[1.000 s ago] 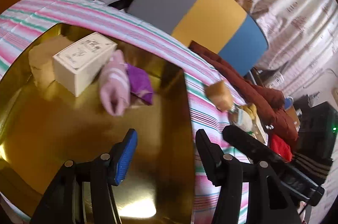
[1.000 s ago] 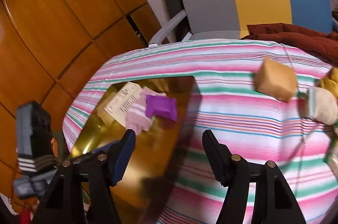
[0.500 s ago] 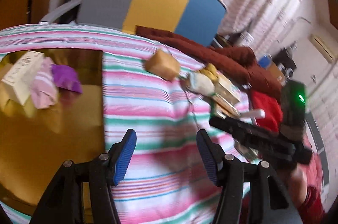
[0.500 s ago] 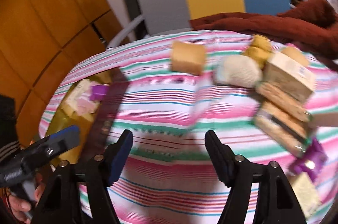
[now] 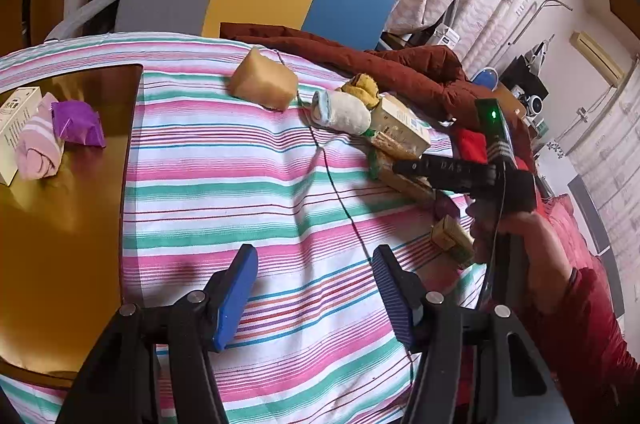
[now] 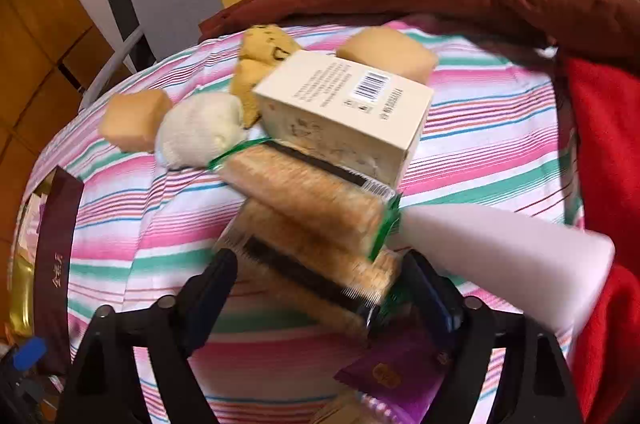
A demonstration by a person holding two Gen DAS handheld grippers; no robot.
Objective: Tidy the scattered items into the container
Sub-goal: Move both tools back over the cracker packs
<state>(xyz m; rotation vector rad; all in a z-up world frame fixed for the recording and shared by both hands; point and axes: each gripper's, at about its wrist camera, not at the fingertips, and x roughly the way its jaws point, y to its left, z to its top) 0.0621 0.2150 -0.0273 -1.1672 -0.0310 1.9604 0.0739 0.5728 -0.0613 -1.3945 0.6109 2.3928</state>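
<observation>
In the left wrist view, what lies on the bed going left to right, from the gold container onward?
White box → rolled pink sock → purple packet, all in the gold container → tan sponge block → rolled white sock → cream carton → right gripper.

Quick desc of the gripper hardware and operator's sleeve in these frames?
Both are black plastic two-finger grippers with silver bolts at the finger joints. The left gripper has blue ribbed pads. The right gripper also shows blue on its pads; its body bears white lettering, a green LED and white stripes. The sleeve is red.
</observation>
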